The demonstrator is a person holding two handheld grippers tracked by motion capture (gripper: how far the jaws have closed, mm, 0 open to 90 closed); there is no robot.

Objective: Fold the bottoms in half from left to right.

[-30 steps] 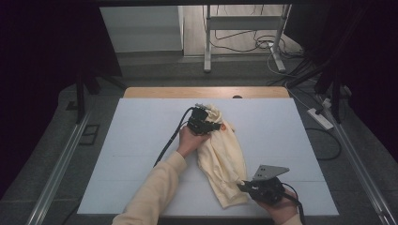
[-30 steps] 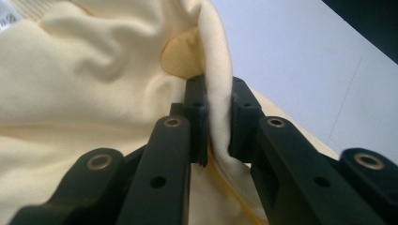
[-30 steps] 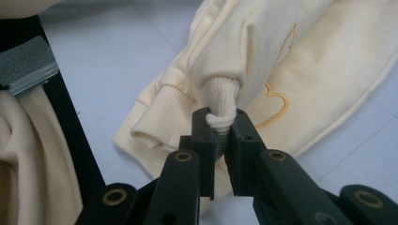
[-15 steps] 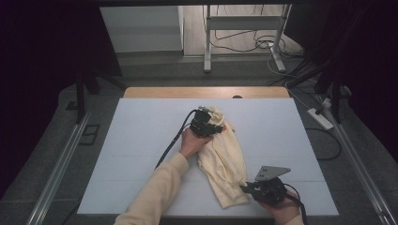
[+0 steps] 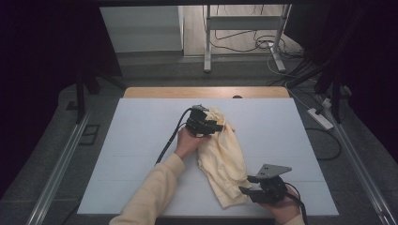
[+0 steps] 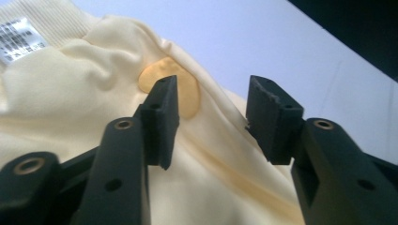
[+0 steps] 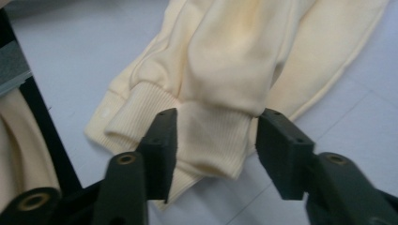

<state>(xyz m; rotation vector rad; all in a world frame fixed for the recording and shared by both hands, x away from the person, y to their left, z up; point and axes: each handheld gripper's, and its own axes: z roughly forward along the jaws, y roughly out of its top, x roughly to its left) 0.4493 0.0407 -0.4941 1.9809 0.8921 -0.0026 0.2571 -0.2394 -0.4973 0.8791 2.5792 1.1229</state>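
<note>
A pale yellow sweatshirt [image 5: 225,157] lies bunched in a long heap down the middle of the white table [image 5: 131,136]. My left gripper [image 5: 217,126] sits at the garment's far end, open. In the left gripper view its jaws straddle a fold of the yellow sweatshirt [image 6: 70,103] near an orange patch [image 6: 187,91] and a white label [image 6: 19,40]. My right gripper [image 5: 244,191] is at the near end, open. In the right gripper view its jaws flank a ribbed cuff [image 7: 211,136] without closing on it.
A wooden strip [image 5: 206,92] runs along the table's far edge. Beyond it stand a metal stand [image 5: 244,33], cables and a power strip [image 5: 320,118] on the floor. Bare table surface lies to the left and right of the garment.
My left gripper has moved a little right and toward the far end over the garment's top. The right gripper has stayed near the front edge at the cuff.
</note>
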